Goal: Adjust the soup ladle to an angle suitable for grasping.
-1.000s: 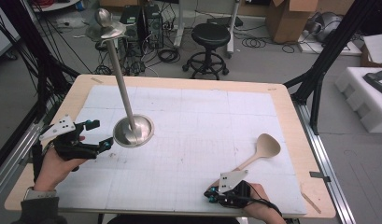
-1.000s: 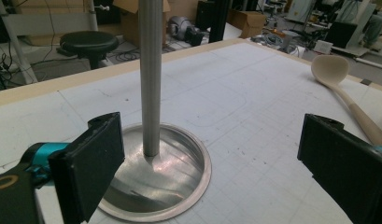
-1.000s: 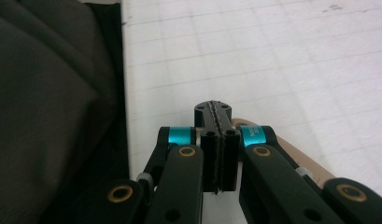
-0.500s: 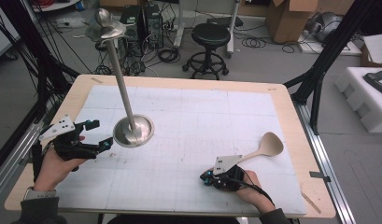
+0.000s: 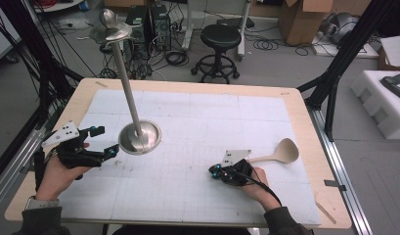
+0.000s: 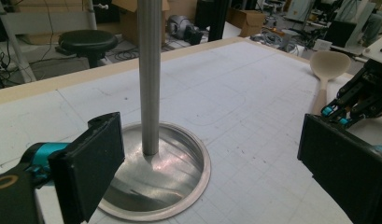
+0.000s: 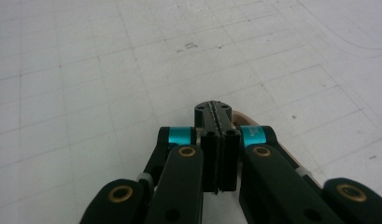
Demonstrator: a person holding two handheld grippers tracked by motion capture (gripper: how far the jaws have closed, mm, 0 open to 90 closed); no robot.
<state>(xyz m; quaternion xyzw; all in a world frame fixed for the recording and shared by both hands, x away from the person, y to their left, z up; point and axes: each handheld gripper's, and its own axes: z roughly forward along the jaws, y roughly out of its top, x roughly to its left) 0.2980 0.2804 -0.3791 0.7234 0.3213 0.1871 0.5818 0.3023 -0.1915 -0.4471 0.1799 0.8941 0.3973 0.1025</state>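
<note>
Left gripper (image 5: 105, 141): jaws wide apart, nothing between them, held low just beside the round base (image 5: 140, 138) of the metal stand (image 5: 126, 83). Not touching the rim, as far as can be told from the high view. Stand upright on the left half of the counter (image 5: 188, 85), with a tall thin pole and a flared cap (image 5: 109, 30) at the top.

Right gripper (image 5: 214, 171): jaws pressed together, no gap seen in the right gripper view. Beige spoon (image 5: 287, 149) flat on the counter to the right, bowl away from the person, handle running back toward this gripper. Sliver of beige visible just behind the closed tips; cannot tell whether the handle end is merely under them or nipped.

Risks, as judged:
- Tall, top-weighted stand. A push from one open jaw against the rim likely to skate the base across the smooth sheet, or to rock it. A low clamp on the pole gives poor leverage, so tilt on lifting.
- Polished metal: slip between the pads probable if closed off-centre.
- Closed right jaws dragged over the thin handle could flick or spin the spoon toward the counter's right edge.
- No grasp of the spoon possible until those jaws part.
</note>
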